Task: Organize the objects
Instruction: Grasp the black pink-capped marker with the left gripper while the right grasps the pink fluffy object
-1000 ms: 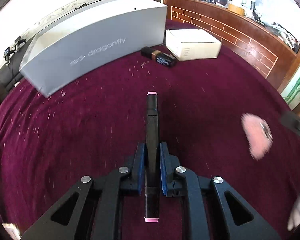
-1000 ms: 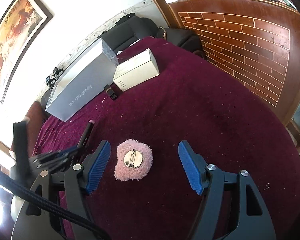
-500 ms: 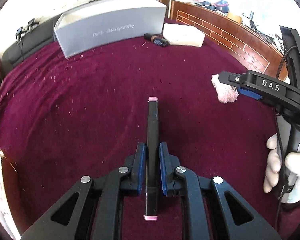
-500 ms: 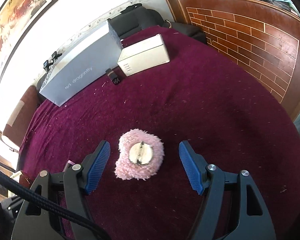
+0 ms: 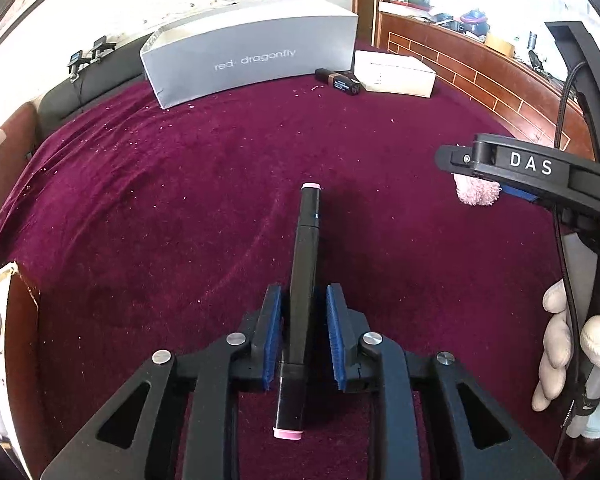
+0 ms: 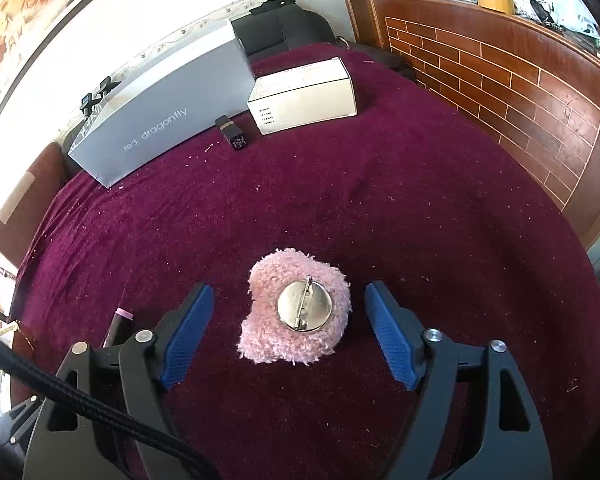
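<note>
A black marker with pink ends (image 5: 305, 280) lies lengthwise between the pads of my left gripper (image 5: 302, 304); the jaws have parted a little, with a narrow gap on each side. Its pink tip also shows in the right wrist view (image 6: 121, 318). A pink fluffy brooch (image 6: 296, 308) lies pin-side up on the maroon cloth, between the wide-open fingers of my right gripper (image 6: 290, 320), not touched. In the left wrist view the brooch (image 5: 476, 192) peeks from under the right gripper's body.
A grey "red dragonfly" box (image 6: 160, 116) stands at the back, with a white carton (image 6: 304, 96) beside it and a small dark box (image 6: 232, 134) between them. A brick-patterned wooden counter (image 6: 500, 92) runs along the right. A table edge shows at left (image 5: 4, 280).
The left gripper's jaws have eased apart around the marker, which now lies slightly tilted. The right gripper has moved closer over the brooch and stays open.
</note>
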Tool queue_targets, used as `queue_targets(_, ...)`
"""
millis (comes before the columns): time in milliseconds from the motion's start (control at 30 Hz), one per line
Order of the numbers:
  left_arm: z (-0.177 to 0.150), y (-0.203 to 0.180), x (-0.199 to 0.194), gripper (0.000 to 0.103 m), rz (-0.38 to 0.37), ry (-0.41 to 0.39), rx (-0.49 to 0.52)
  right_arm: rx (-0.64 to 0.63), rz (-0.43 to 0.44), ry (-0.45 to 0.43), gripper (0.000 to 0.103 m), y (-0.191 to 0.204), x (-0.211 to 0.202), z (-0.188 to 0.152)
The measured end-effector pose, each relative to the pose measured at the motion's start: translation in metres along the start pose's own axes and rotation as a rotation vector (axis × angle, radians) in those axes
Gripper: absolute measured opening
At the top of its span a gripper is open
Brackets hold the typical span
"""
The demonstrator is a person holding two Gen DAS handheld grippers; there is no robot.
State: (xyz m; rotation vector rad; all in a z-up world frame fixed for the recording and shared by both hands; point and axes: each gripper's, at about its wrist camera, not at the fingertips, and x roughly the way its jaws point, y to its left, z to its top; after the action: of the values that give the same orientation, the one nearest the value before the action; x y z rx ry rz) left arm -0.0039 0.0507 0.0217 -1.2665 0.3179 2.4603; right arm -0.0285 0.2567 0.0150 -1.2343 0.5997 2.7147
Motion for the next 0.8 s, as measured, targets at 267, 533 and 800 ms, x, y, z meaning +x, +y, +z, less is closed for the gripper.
queue_targets(267, -0.01, 0.007, -0.018, 0.011, -0.008, 0.0, 0.006, 0.016, 0.025, -0.004, 0.079, -0.003, -0.001, 0.0)
queue_targets(533, -0.021, 0.036, -0.07, 0.011, 0.002, -0.067, -0.039, 0.011, -0.017, -0.006, 0.068, 0.0, -0.001, -0.001)
queue_targets(800, -0.042, 0.073, -0.111, 0.011, 0.044, -0.123, -0.091, -0.048, -0.168, 0.011, 0.047, 0.014, 0.004, 0.0)
